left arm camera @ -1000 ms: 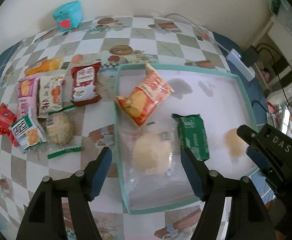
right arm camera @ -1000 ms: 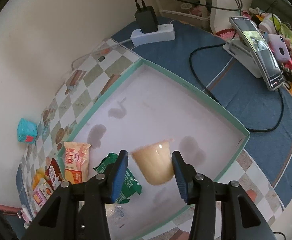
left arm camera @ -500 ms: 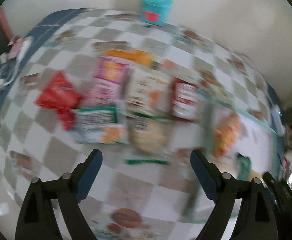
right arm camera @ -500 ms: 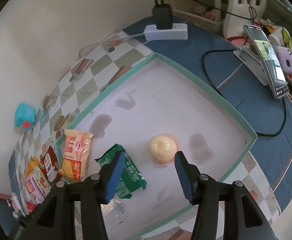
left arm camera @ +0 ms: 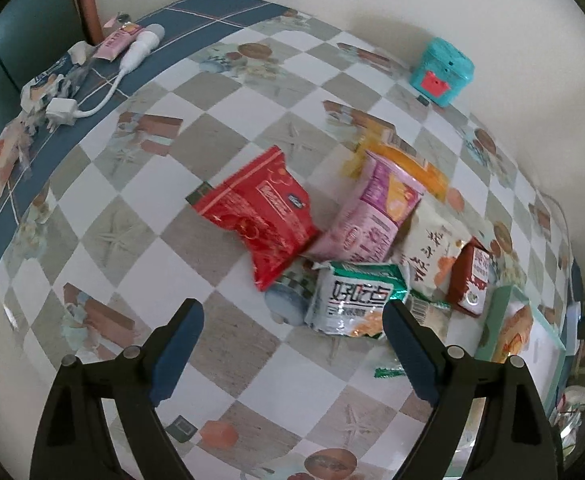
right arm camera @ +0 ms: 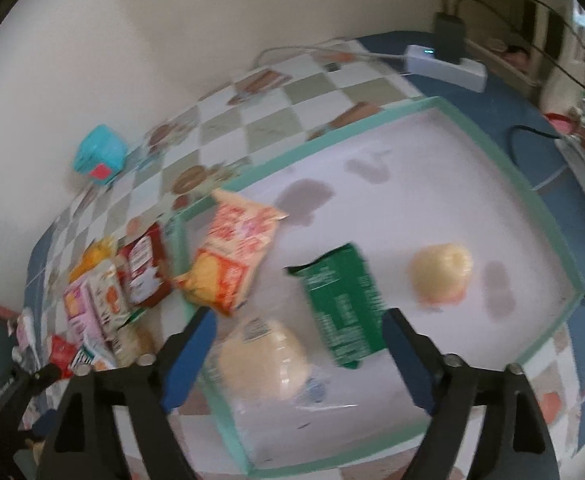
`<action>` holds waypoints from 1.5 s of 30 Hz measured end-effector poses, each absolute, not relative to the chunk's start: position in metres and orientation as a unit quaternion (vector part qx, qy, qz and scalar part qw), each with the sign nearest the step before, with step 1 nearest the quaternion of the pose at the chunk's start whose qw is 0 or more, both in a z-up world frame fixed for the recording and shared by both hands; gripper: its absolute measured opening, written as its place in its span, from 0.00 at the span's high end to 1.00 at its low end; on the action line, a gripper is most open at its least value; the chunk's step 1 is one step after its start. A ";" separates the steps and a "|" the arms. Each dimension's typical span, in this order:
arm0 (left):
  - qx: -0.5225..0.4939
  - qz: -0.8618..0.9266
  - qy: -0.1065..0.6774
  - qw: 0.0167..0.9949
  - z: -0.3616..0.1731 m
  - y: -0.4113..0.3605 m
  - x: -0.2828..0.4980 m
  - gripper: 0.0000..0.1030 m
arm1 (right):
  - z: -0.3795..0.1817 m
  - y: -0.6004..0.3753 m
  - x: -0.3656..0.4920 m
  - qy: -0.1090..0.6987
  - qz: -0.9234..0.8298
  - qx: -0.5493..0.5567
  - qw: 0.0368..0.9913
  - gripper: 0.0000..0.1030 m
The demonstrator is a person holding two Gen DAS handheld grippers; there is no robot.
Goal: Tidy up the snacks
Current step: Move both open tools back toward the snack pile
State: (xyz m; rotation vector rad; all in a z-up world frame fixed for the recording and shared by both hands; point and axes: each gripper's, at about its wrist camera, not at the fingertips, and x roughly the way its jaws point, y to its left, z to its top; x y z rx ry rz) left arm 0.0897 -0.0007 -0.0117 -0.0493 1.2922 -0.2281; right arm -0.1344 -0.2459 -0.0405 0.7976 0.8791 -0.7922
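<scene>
The left gripper (left arm camera: 290, 344) hangs over bare checkered tablecloth (left arm camera: 132, 208), jaws wide and empty; clear room lies ahead and to its left as far as the blue cloth strip (left arm camera: 8, 184) at the table edge. Loose snacks sit clustered just beyond its right finger: a glossy red packet (left arm camera: 266, 216) overlapping a pink packet (left arm camera: 368, 216), a green-and-white packet (left arm camera: 352, 298) in front, a white packet (left arm camera: 432, 252), a dark red packet (left arm camera: 472, 280) and an orange packet (left arm camera: 408, 164) behind. The right gripper (right arm camera: 294, 350) is opening, nothing between the pads, above the tray (right arm camera: 512, 184), a shallow white box with a teal rim. Inside lie an orange crinkled bag (right arm camera: 232, 256) against the left rim, a flat green packet (right arm camera: 340, 300), a round bun in clear wrap (right arm camera: 262, 360) and a pale jelly cup (right arm camera: 440, 270); the far half of the tray floor is open. A teal box (right arm camera: 100, 154) stands by the cream wall, a power strip (right arm camera: 444, 66) beyond the tray.
</scene>
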 end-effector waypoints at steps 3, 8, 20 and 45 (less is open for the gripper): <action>-0.017 -0.105 0.595 0.796 -0.010 0.002 0.091 0.11 | -0.042 -0.240 -0.128 0.409 -0.353 0.358 0.761 0.00; 0.003 -0.107 0.591 0.799 -0.011 0.001 0.094 0.11 | -0.044 -0.234 -0.122 0.418 -0.351 0.345 0.764 0.00; -0.011 -0.109 0.589 0.801 -0.010 0.015 0.105 0.11 | -0.041 -0.216 -0.105 0.424 -0.318 0.328 0.782 0.00; -0.038 -0.112 0.626 0.771 -0.034 0.024 0.131 0.11 | -0.041 -0.160 -0.016 0.463 -0.247 0.256 0.812 0.00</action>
